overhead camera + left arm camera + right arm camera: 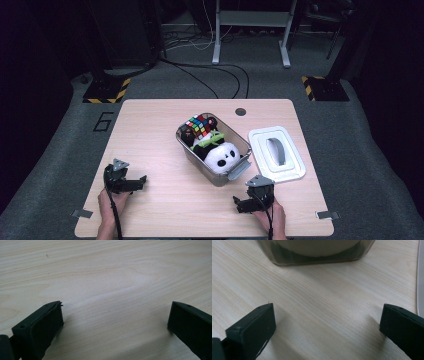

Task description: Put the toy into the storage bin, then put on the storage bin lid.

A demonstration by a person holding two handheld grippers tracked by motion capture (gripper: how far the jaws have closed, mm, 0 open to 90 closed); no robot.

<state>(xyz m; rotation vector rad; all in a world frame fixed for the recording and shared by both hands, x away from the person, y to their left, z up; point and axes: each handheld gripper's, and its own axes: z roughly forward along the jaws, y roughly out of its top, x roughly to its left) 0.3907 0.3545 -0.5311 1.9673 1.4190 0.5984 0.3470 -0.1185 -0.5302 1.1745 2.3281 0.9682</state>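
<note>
High view: clear bin (192, 152) sits mid-table, long axis diagonal, running from far-left to near-right. Packed with puzzle cube (198, 125) at the far end, plush panda (223, 155) at the near end, green-and-black item between them. White lid (276, 153) lies flat on table (150, 130) just right of the bin, handle up, not on the bin. Right gripper (239, 203) rests at the near edge, just below the bin's near-right corner and the lid's near edge; jaws spread, nothing between. Left gripper (140, 182) rests near-left, well apart from bin and lid; jaws spread, empty. Judgement: work in hand looks like closing the bin; lid lies up and to the right of the right gripper, so right hand is clearly the nearer one, left would have to cross the whole bin.

Left gripper view: both black jaws wide apart over bare wood grain, nothing between, pads (47, 327) just above or on the tabletop; cannot tell if touching.

Right gripper view: jaws spread wide, empty. Bin's near wall (317, 255) straight ahead across the top, white plush bulk visible through it. Sliver of lid edge (421, 277) at far right. Judgement: lid reach means a swing right of the current heading, not forward.
</note>
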